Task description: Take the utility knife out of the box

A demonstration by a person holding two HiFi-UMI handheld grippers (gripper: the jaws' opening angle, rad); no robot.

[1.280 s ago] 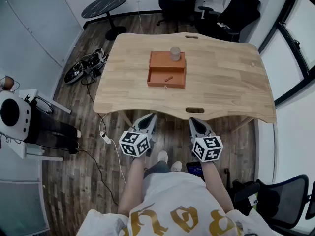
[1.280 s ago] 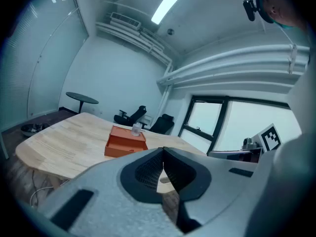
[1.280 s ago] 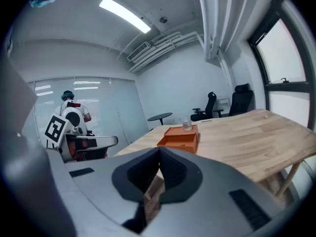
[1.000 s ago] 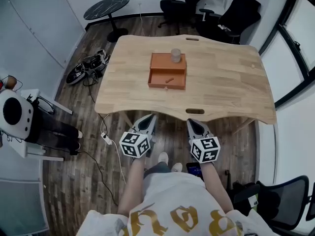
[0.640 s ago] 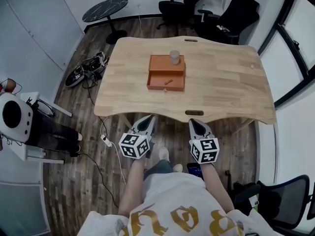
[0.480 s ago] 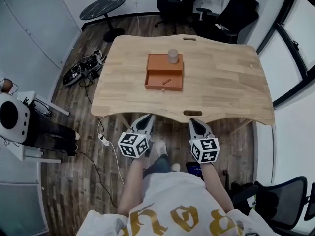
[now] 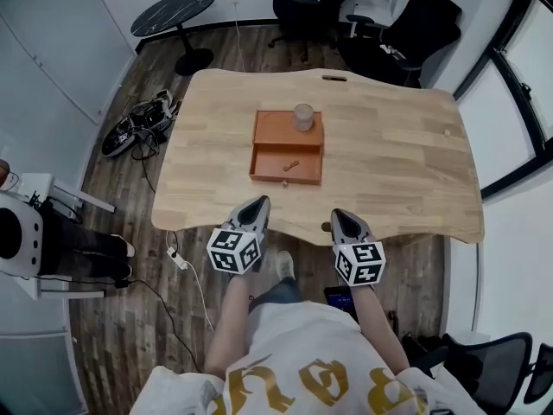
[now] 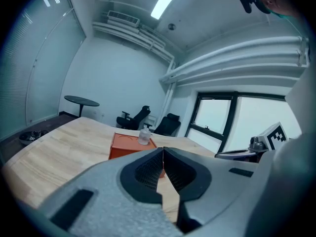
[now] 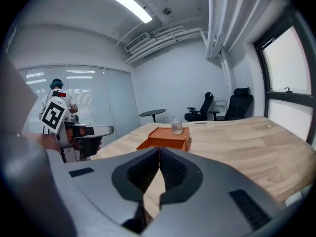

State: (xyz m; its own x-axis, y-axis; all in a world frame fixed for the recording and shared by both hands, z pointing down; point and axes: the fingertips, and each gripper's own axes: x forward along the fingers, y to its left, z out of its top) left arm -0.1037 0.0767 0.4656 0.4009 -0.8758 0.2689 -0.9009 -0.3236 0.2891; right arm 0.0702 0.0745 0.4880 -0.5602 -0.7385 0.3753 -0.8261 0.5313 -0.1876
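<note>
Utility knife [image 7: 291,164]: crosswise in box [image 7: 270,156], mid-frame, well above my left gripper [image 7: 257,203] and right gripper [image 7: 339,217]; jaws shut, empty; left slightly nearer.

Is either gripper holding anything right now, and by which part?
Nothing is held: the left gripper and right gripper are both shut and empty, well apart from the orange box.
</note>
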